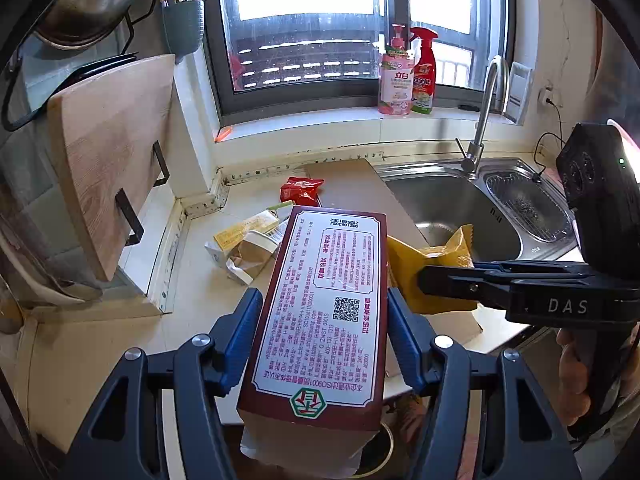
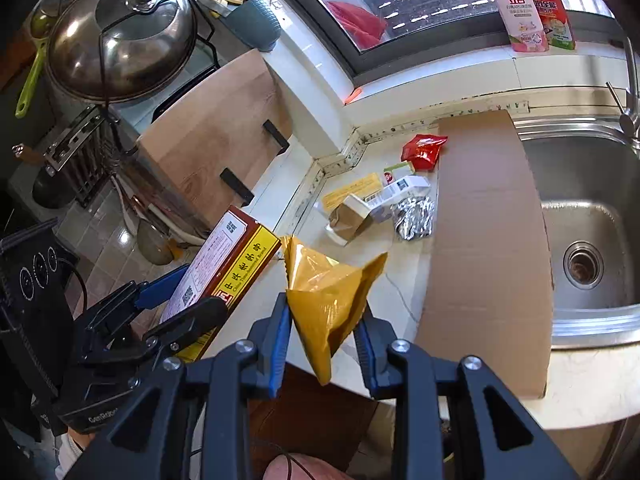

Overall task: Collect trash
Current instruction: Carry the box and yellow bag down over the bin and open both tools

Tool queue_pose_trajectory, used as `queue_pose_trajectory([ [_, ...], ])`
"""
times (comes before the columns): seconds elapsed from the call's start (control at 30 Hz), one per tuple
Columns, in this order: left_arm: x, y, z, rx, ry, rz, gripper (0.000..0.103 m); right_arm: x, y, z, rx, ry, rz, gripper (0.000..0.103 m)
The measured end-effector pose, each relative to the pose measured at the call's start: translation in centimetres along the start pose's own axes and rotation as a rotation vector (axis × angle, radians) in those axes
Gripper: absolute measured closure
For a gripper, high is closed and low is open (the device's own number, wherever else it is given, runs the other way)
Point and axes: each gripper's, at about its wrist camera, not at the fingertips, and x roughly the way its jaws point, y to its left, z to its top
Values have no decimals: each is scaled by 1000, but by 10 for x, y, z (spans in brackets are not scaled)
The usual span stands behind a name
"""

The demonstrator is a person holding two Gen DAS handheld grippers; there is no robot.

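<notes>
The maroon carton [image 1: 320, 312] sits clamped between the blue pads of the left gripper [image 1: 320, 332], lifted clear of the counter [image 1: 100, 344], and the yellow wrapper [image 2: 328, 304] is pinched in the right gripper [image 2: 324, 344] just beside it. Both loads now need carrying to a bin, which neither view clearly shows (something round lies under the carton in the left wrist view, too hidden to name). The carton is long and held near one end, so it is best kept level and moved slowly; the wrapper is thin and crinkled and could slip from a light pinch. The carton is a rigid printed box with a white label panel and a QR code; the wrapper is glossy, folded into a loose cone. Further back on the counter wait a red packet [image 2: 424, 150], a foil ball [image 2: 414, 216], small crushed boxes [image 2: 372, 200] and a cardboard sheet [image 2: 488, 240] beside the sink [image 2: 592, 320].
</notes>
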Motion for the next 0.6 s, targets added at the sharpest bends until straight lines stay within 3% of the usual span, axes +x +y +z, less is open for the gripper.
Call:
queue_pose_trajectory([
  [0.27,-44,-11,-79,-98,-47,-35,43,-16,8,-79,-28,-34,-6,73],
  [0.6,-12,-6,-177,-271,-25,-35,43,11,-17,-167,-20,-29,-99,73],
])
